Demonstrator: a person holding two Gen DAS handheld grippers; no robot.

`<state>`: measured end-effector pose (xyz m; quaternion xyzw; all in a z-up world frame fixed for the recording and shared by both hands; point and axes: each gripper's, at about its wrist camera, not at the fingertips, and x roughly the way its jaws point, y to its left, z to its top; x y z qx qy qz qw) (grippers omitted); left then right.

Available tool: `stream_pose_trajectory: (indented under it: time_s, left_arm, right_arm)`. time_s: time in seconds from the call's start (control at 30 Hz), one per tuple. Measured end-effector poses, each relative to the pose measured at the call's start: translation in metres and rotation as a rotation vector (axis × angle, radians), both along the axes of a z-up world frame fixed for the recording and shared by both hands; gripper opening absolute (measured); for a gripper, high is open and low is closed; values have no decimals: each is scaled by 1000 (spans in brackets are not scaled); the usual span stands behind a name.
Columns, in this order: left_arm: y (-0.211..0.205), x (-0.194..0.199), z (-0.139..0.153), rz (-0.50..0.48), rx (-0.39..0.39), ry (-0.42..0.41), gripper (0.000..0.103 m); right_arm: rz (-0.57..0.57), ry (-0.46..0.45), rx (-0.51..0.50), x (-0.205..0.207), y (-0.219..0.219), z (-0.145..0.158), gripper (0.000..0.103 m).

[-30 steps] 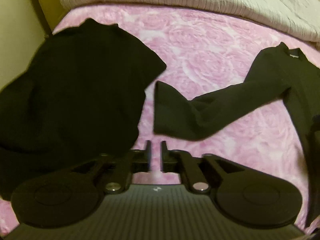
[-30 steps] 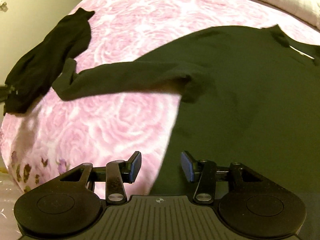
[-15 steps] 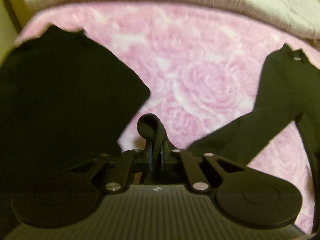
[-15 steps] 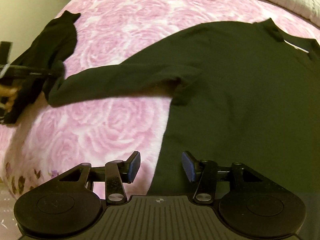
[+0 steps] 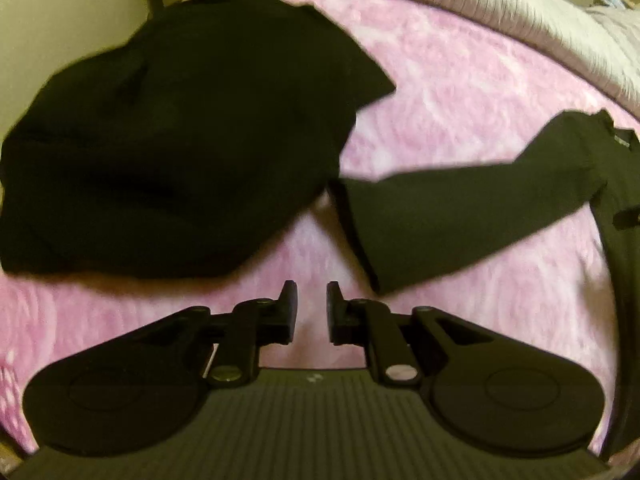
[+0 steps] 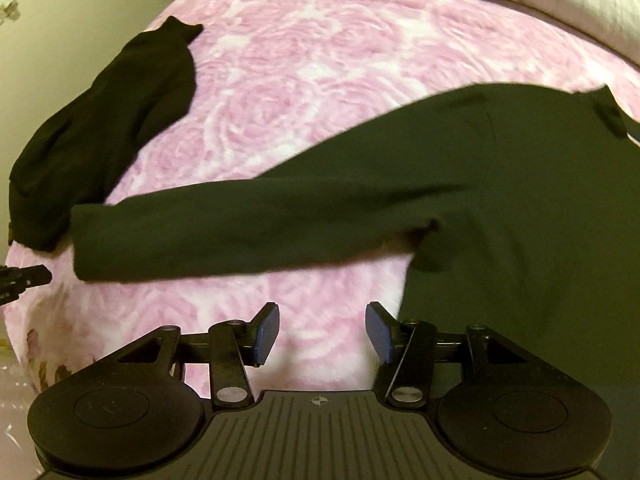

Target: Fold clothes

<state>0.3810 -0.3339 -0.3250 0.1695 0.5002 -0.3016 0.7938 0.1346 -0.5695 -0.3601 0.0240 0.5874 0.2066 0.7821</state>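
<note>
A dark green long-sleeved sweater (image 6: 520,208) lies flat on the bed, its sleeve (image 6: 240,236) stretched out to the left. In the left wrist view that sleeve (image 5: 460,216) ends just ahead and right of my left gripper (image 5: 312,300), whose jaws are opening with a narrow gap and nothing between them. A second black garment (image 5: 180,140) lies crumpled to the left, also seen in the right wrist view (image 6: 112,128). My right gripper (image 6: 322,328) stands open over the blanket, just left of the sweater's body. The left gripper's fingers (image 6: 28,278) show at the far left edge.
A pink rose-patterned blanket (image 6: 320,80) covers the bed. A pale striped duvet (image 5: 500,12) is bunched along the back. A yellowish wall (image 6: 60,40) stands to the left, and the bed's edge drops off at the lower left (image 6: 32,344).
Half a second ago my left gripper was shut on the sleeve's cuff; it has let go and drawn back, leaving the sleeve laid out straight. The right gripper shifted slightly and stayed open.
</note>
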Motion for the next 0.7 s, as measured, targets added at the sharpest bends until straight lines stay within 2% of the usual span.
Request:
stream_pose_trajectory:
  time_s: [0.07,0.1,0.17,0.23,0.27,0.3,0.33,0.43,0.53,0.6,0.7]
  left_arm:
    - [-14,13,1,-20,-34,1,27]
    - [-22,20,0,-30,-50,13,37]
    - [-41,40,-11,-32,-70,93,40]
    - [-57,54,-25,-15,-65,133,41]
    - [-62,59,-34,-15,-55,157,38]
    - [-67,59,-39,-27,-54,170,19]
    - [-71,59,-44,-41,-52,182,6]
    - [-66,35,-27,-111,-72,117,6]
    - [-45,5,-8,-128,-89,115,6]
    - [-33,-15,-1,-129,-90,137,6]
    - [-27,-36,-3,-125,-104,165,6]
  right_arm:
    - [4,-5,-1,2,2,0,52]
    - [4,-2,-2,3,3,-1,52]
    - [1,6,-1,4,5,-4,52]
    - [-11,16,16,6,6,-7,52]
    - [-20,19,25,7,5,-8,52]
    - [-31,22,25,8,5,-10,52]
    - [-39,24,19,8,4,-12,52]
    - [-56,3,6,11,2,-8,52]
    - [-39,-61,6,15,1,3,53]
    - [5,-91,4,23,7,6,53]
    - [147,-143,-3,42,32,9,53]
